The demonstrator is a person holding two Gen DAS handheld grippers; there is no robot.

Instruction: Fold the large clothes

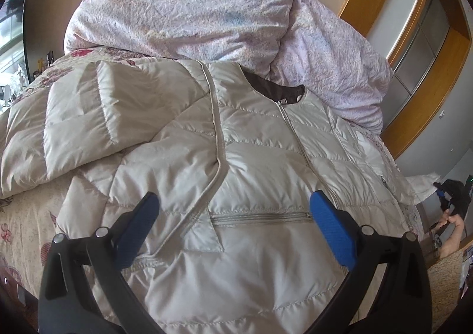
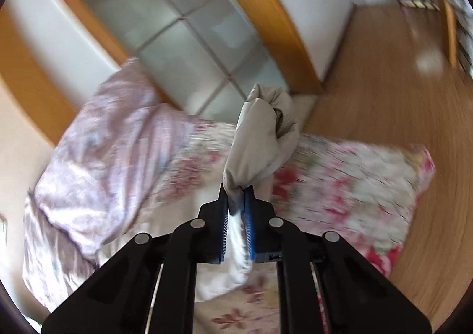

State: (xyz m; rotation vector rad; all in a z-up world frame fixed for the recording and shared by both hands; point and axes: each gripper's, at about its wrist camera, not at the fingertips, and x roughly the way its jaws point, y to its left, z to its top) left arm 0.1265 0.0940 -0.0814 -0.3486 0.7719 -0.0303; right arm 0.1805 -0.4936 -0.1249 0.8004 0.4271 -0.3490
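Observation:
A beige quilted puffer jacket (image 1: 251, 156) lies front up on the bed, zipper closed, with one sleeve (image 1: 88, 115) folded over its chest at the left. My left gripper (image 1: 233, 204) is open and empty, hovering above the jacket's lower front near the pocket zipper (image 1: 260, 216). My right gripper (image 2: 236, 195) is shut on the jacket's other sleeve (image 2: 260, 139), holding it lifted above the bed. The right gripper also shows small at the far right of the left wrist view (image 1: 446, 201).
A crumpled lilac duvet (image 1: 207, 9) is piled at the head of the bed behind the jacket. A floral bedspread (image 2: 340, 174) covers the mattress. A wooden-framed wardrobe (image 2: 183, 32) and wooden floor (image 2: 384, 83) lie beyond the bed's right side.

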